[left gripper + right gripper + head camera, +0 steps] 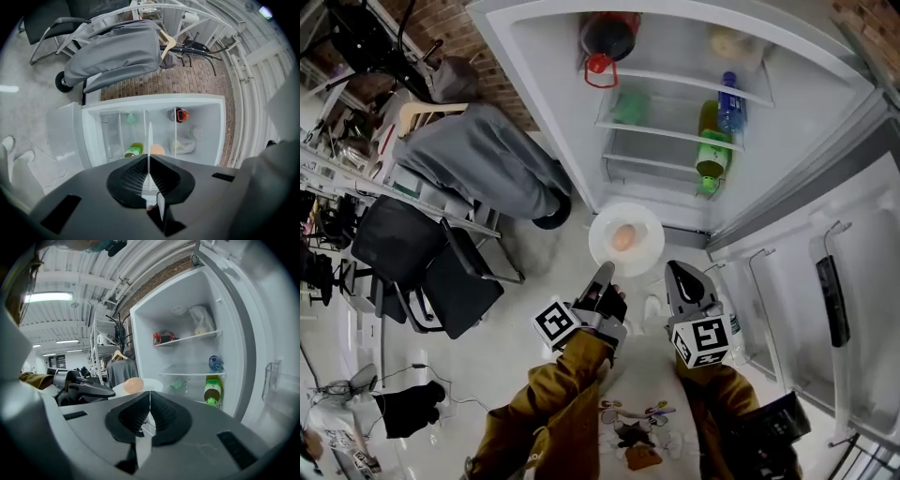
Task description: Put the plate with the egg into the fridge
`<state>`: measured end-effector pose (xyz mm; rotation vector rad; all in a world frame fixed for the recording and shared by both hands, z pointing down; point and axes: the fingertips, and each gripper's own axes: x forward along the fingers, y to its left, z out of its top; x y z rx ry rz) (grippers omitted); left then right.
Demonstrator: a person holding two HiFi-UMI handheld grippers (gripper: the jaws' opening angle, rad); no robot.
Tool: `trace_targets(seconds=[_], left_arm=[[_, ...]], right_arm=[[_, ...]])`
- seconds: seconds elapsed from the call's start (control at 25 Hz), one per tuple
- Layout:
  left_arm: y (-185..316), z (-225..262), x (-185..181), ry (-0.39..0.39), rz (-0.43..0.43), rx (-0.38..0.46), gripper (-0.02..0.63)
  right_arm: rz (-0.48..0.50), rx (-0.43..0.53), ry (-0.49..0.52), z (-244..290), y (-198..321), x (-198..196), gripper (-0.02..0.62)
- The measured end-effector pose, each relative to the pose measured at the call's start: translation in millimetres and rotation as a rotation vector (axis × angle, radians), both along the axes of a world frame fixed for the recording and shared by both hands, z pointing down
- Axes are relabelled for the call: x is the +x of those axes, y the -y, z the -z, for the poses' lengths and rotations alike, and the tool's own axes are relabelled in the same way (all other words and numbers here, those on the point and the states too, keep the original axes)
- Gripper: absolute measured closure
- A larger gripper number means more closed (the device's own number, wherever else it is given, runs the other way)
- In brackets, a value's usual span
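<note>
White round plate (647, 248) with brown egg (623, 237), rim clamped in left gripper (607, 270), right gripper (674, 268) closed, empty: keep it level entering open white fridge (562, 94), upper frame.

— Where is the plate (626, 240) sitting?
— It is hanging before the open fridge (546, 89), its near rim sitting between the jaws of the left gripper (604, 277), and the egg (623, 238) is lying on its middle.
— And the right gripper (680, 277)?
— It is hovering just right of the left one, near the plate's rim.
— What is standing inside?
— A jug (607, 37) and a bag (727, 42) are sitting on the top shelf. The upper bottle (728, 103) is standing at the right on the shelf below, with the lower bottle (711, 155) standing beneath it.
— Around the fridge?
— Its door (862, 281) is standing open at the right, and a draped chair (478, 164) is standing at the left.
</note>
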<state>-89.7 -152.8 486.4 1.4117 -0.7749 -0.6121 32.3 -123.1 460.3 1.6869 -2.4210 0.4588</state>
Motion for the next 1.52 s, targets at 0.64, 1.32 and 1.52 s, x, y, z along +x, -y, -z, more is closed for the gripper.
trace_targets(seconds=[0.64, 1.32, 1.52], left_arm=[[44, -6, 7, 0.084, -0.015, 0.024, 0.586], [79, -12, 14, 0.088, 0.011, 0.039, 0.585], [86, -9, 15, 0.078, 0.020, 0.039, 0.584]], right_arm=[[-0.097, 0.043, -0.023, 5, 42, 31, 0.588], [-0.119, 0.113, -0.019, 10, 87, 30, 0.588], [-0.119, 0.111, -0.016, 9, 91, 28, 0.588]])
